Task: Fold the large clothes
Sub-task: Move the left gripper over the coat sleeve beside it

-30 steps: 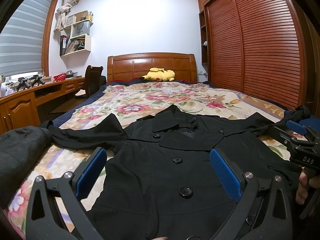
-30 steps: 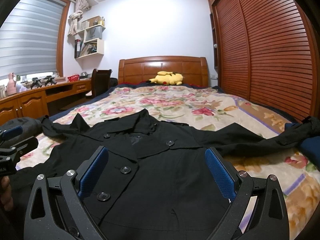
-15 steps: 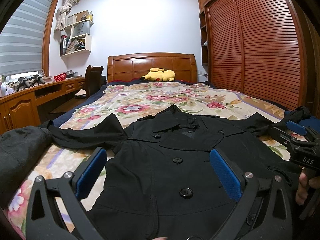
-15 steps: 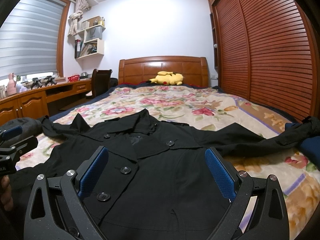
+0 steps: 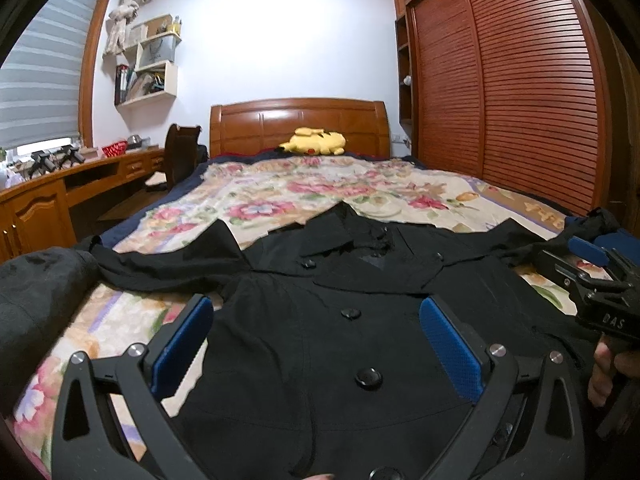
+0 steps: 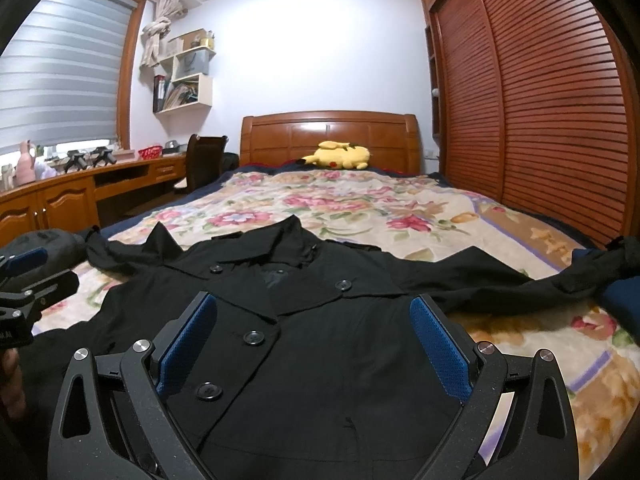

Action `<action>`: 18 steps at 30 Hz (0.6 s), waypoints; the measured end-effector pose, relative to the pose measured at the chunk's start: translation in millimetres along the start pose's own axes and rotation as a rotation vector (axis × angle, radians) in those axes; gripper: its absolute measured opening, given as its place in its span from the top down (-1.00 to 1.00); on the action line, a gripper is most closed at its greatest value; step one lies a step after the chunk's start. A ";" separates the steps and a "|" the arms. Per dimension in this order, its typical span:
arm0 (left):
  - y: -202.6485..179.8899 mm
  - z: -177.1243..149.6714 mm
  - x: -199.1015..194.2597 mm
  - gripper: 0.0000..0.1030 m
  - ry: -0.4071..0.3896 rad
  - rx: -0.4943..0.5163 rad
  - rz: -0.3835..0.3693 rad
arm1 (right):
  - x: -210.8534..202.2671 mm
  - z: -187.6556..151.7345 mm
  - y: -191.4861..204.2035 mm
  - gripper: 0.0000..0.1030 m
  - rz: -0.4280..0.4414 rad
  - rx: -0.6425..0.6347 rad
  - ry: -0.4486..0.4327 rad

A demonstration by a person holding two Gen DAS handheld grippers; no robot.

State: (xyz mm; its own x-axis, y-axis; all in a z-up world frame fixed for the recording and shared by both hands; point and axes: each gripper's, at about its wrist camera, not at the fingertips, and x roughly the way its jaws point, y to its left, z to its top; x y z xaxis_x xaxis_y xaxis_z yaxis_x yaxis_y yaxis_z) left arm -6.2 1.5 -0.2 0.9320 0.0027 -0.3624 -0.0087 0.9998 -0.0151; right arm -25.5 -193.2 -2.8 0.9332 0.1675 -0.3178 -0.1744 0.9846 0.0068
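Lay flat, front up and buttoned, across the near end of the bed [image 6: 400, 208], sleeves spread toward both edges: a black coat [image 5: 320, 320]. Bare floral cover beyond its collar. Hovered just above it, spread wide and empty: left hand-held gripper [image 5: 316, 344], right hand-held gripper [image 6: 312, 344].

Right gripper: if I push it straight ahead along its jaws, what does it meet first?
Probably the black buttoned coat spread on the floral bedspread; the open right gripper points over its front, though the height above the fabric is unclear.
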 end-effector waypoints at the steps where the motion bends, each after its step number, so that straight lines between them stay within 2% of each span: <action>1: 0.9 -1.2 0.7 -1.00 0.012 0.000 -0.005 | -0.1 1.4 1.3 -0.92 0.012 0.004 0.008; 11: 2.2 -0.6 -5.2 -1.00 0.053 0.020 -0.003 | 3.5 0.5 22.0 -0.92 0.098 0.020 0.095; 18: 25.2 6.7 -4.4 -1.00 0.090 0.017 -0.002 | 5.8 20.2 42.9 -0.92 0.132 -0.002 0.086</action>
State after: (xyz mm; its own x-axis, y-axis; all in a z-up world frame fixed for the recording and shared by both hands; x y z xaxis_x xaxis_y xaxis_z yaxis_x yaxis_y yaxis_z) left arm -8.1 26.7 7.3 0.8955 -0.0003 -0.4450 0.0003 1.0000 0.0001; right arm -21.1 -149.0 14.7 0.8721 0.2903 -0.3939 -0.2940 0.9544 0.0523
